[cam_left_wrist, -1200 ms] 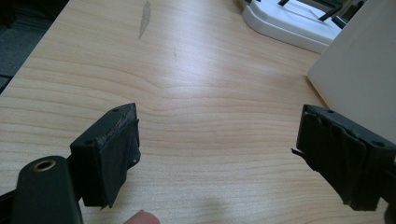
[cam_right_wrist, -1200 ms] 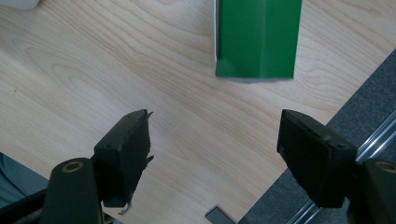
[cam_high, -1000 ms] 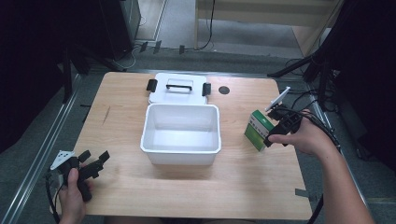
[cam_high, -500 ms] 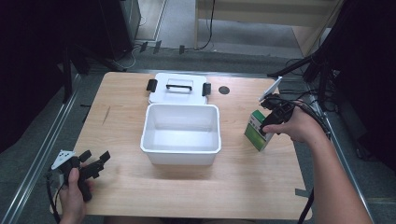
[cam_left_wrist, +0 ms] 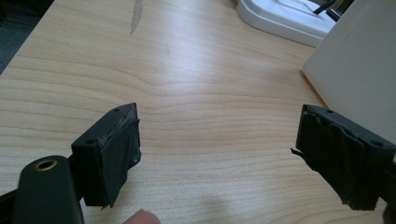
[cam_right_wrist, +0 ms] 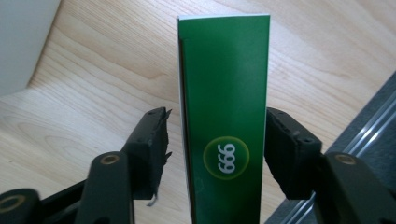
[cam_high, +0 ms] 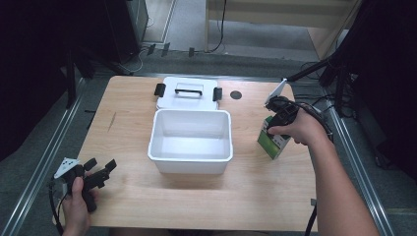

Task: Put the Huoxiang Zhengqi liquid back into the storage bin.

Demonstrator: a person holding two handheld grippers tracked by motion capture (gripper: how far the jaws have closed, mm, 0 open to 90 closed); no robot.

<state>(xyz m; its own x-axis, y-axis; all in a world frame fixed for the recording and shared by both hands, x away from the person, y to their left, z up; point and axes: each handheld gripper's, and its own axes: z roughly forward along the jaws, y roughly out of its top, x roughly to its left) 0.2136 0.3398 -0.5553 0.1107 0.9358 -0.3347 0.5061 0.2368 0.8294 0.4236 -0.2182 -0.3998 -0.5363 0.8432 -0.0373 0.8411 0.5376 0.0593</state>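
Green carton [cam_high: 272, 141] standing upright near the right edge of the counter [cam_high: 128, 103], to the right of the open white bin [cam_high: 191, 140] and apart from it; the bin's lid [cam_high: 187, 93] lies flat just behind the bin. Your right gripper [cam_right_wrist: 215, 154] straddles the carton from above: the fingers [cam_right_wrist: 152, 140] stand one on each side of the green face with the round "999" mark, the right one at or very near the panel, the left one with a thin gap showing — not yet clamped. The step in hand appears to be gripping the carton so it can go into the bin. To do it well, you keep the carton centred between the fingers and close evenly on the two flat side panels, so that the light carton is neither pushed sideways nor tipped toward the counter's edge, which lies close on that side. You squeeze only until the panels are held; a thin carton may buckle under more. You lift straight up before turning toward the bin. Your left gripper [cam_high: 93, 174] rests low at the near left corner of the counter, well apart from the bin, its fingers [cam_left_wrist: 114, 149] spread wide and holding nothing — it can wait there.
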